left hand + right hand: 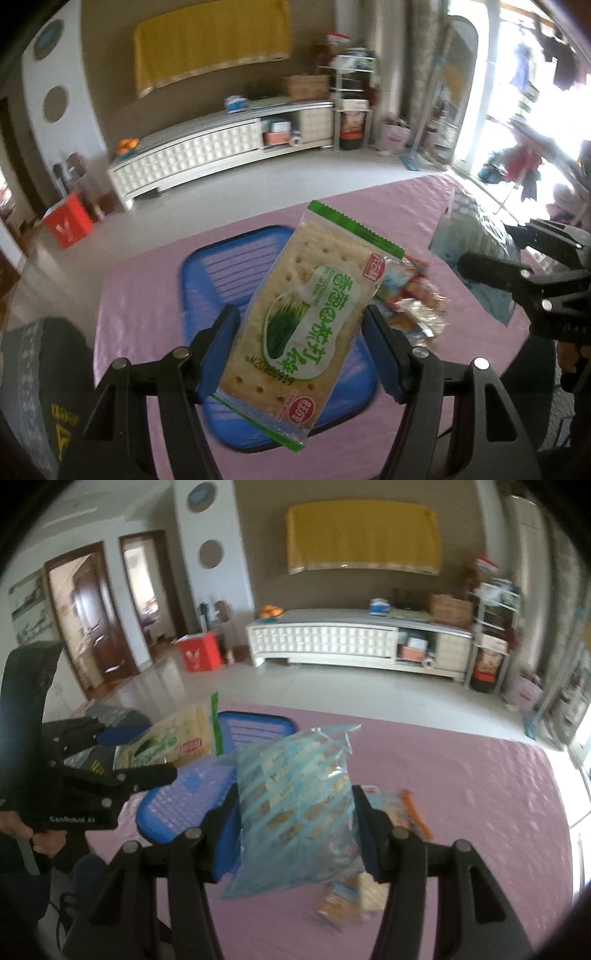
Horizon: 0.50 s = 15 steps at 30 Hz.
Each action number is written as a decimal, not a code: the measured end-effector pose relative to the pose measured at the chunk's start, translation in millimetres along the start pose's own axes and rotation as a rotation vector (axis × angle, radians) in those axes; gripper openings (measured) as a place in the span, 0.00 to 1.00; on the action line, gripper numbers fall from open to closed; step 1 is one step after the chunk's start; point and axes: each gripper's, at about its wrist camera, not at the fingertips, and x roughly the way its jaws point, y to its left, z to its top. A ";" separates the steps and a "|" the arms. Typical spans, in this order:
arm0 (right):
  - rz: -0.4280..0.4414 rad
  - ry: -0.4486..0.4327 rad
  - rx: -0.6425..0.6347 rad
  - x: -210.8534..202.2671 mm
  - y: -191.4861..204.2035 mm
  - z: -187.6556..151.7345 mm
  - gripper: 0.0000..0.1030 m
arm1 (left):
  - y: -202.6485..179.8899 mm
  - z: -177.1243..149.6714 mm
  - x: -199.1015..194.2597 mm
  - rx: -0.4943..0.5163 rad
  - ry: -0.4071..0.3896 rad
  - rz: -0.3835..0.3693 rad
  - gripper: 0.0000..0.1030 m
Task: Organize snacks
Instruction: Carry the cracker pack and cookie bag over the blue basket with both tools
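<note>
My left gripper [301, 332] is shut on a green-and-white cracker packet [303, 314] and holds it above a blue plastic basket [214, 266] on the pink tablecloth. My right gripper [295, 819] is shut on a blue-striped clear snack bag [295, 812], lifted above the table to the right of the basket [184, 797]. The right gripper also shows in the left wrist view [480, 269] with the bag [476, 236]. The left gripper [125, 753] and its cracker packet [173, 738] show in the right wrist view.
Several loose snack packets [413, 295] lie on the tablecloth [140, 295] right of the basket, and also show in the right wrist view [399, 812]. Beyond the table edge are the floor, a white TV cabinet [351, 638] and a red box [199, 651].
</note>
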 end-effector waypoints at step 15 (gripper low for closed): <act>0.018 0.154 -0.114 125.4 49.1 38.7 0.58 | 92.7 -4.0 71.0 -0.146 0.083 0.013 0.64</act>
